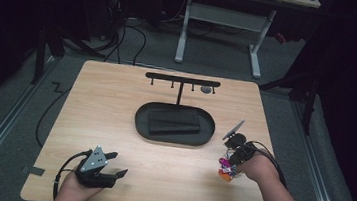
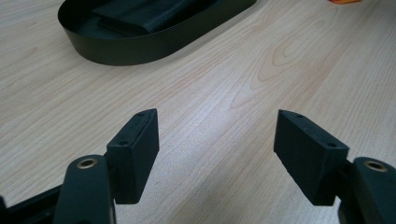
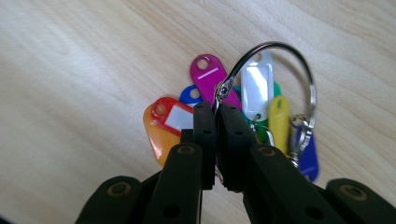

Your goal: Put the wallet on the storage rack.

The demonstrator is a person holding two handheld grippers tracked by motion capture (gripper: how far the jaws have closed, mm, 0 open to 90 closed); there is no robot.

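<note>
The left gripper (image 1: 113, 166) sits low over the wooden table (image 1: 116, 104) at the near left, jaws spread wide apart with bare wood between them. Ahead of it and to its right lies the black oval tray (image 2: 140, 49) holding a flat black box (image 1: 173, 120), with a black T-shaped hook stand (image 1: 182, 81) rising behind it. Further right, the right gripper (image 3: 217, 109) has its jaws pinched together on the metal key ring (image 3: 280, 70), with coloured plastic key tags (image 3: 205, 77) fanned on the table just beyond its tips.
</note>
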